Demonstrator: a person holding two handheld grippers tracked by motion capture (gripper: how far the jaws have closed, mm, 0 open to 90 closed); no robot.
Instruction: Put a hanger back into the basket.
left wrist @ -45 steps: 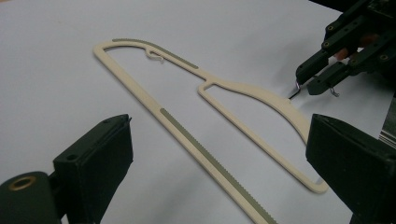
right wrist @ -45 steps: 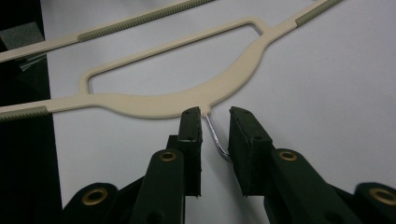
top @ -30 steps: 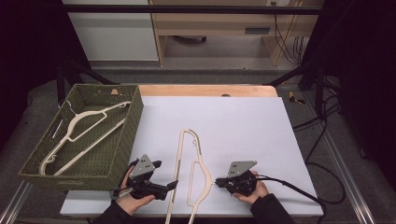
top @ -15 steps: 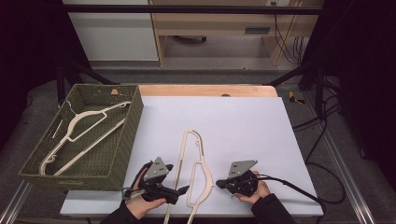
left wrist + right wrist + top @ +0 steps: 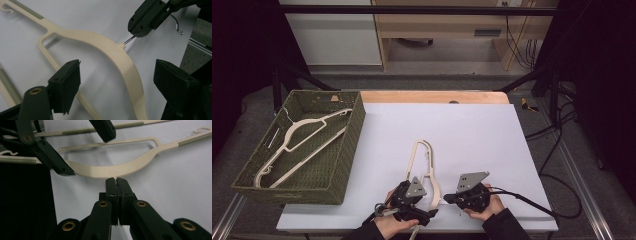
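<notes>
A cream plastic hanger [image 5: 419, 150] lies flat on the white table near the front edge. My right gripper [image 5: 447, 199] is shut on the hanger's metal hook [image 5: 128, 40] right at the neck; in the right gripper view its jaws [image 5: 116, 180] meet against the hanger's curved top [image 5: 120, 170]. My left gripper [image 5: 429, 214] is open. It straddles the hanger's shoulder [image 5: 105, 42], and its pads stand apart from it on both sides [image 5: 120, 75]. Its jaws have just been closing around that shoulder.
A green woven basket [image 5: 347, 150] stands at the left of the table and holds another cream hanger [image 5: 297, 137]. The white sheet [image 5: 472, 130] stretches behind the hanger. Cables [image 5: 532, 205] trail off to the right.
My left gripper has moved right, from beside the hanger to over its shoulder, and its jaws have narrowed. The right gripper has stayed put on the hook.
</notes>
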